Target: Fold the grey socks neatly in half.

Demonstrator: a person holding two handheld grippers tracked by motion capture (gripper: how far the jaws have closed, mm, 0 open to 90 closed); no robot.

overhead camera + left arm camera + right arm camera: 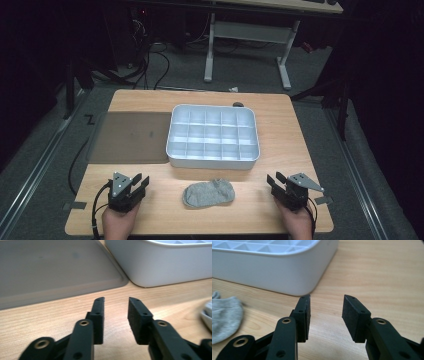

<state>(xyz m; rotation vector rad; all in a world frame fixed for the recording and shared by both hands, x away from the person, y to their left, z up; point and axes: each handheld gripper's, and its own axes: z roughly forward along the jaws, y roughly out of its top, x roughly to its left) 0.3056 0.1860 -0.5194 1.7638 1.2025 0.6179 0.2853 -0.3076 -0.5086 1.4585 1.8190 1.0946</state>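
Laboratory workspace: wooden table (300,145) on grey carpet, cables (150,65) and a white-legged desk (250,35) beyond the table.

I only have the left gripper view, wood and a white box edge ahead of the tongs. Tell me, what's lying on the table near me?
Observer: A grey sock lies flat between the two grippers, in front of the white box.
Operator: Is that box one open bin?
Observer: No, the white organizer tray is split into a grid of small compartments, all empty as far as the high view shows.
Operator: What is the right gripper doing?
Observer: The right gripper sits low over the table with its tongs open, holding nothing; the sock lies to its left.
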